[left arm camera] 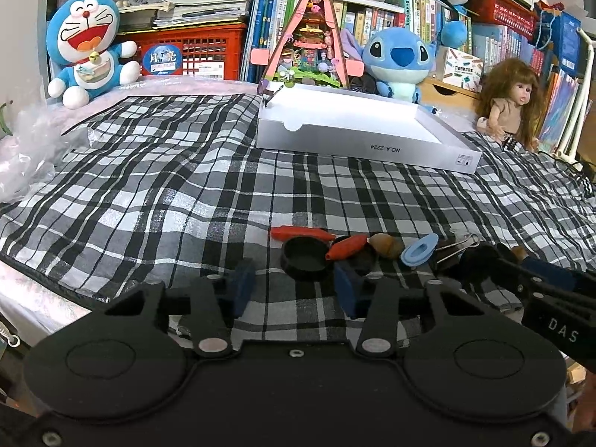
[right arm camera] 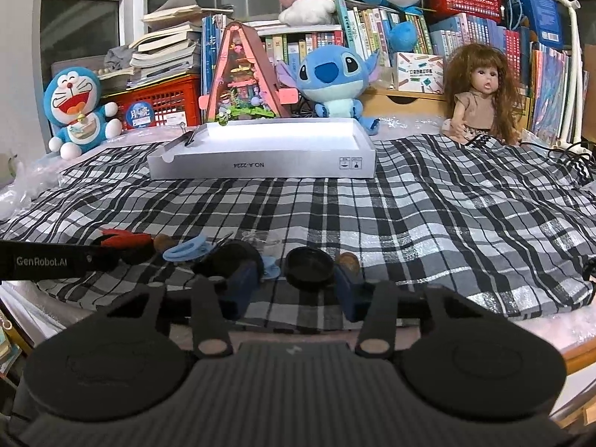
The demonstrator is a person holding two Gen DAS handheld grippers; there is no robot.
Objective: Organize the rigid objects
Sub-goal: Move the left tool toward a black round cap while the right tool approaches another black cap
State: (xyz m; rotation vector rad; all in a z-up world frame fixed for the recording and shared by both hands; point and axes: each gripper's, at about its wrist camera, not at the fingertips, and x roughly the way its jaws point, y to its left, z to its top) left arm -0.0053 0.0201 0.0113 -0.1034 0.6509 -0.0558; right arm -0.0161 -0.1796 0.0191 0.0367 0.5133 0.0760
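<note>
A row of small objects lies on the checked cloth near the front edge. In the left wrist view I see a black round lid (left arm camera: 303, 257), two red pieces (left arm camera: 346, 247), a brown nut-like piece (left arm camera: 385, 244), a light blue piece (left arm camera: 419, 249) and a metal binder clip (left arm camera: 456, 246). My left gripper (left arm camera: 294, 288) is open, just short of the black lid. In the right wrist view my right gripper (right arm camera: 298, 287) is open with a black lid (right arm camera: 308, 265) just ahead between its fingers. A white shallow box (right arm camera: 260, 165) stands further back, with a binder clip (right arm camera: 186, 138) at its left corner.
Plush toys, a doll (right arm camera: 480, 93), a pink model house (right arm camera: 244, 74), a red crate (right arm camera: 160, 102) and bookshelves line the back. Crumpled clear plastic (left arm camera: 26, 149) lies at the left. A black cable (right arm camera: 570, 160) runs at the far right. The left gripper's body (right arm camera: 48, 259) reaches in from the left.
</note>
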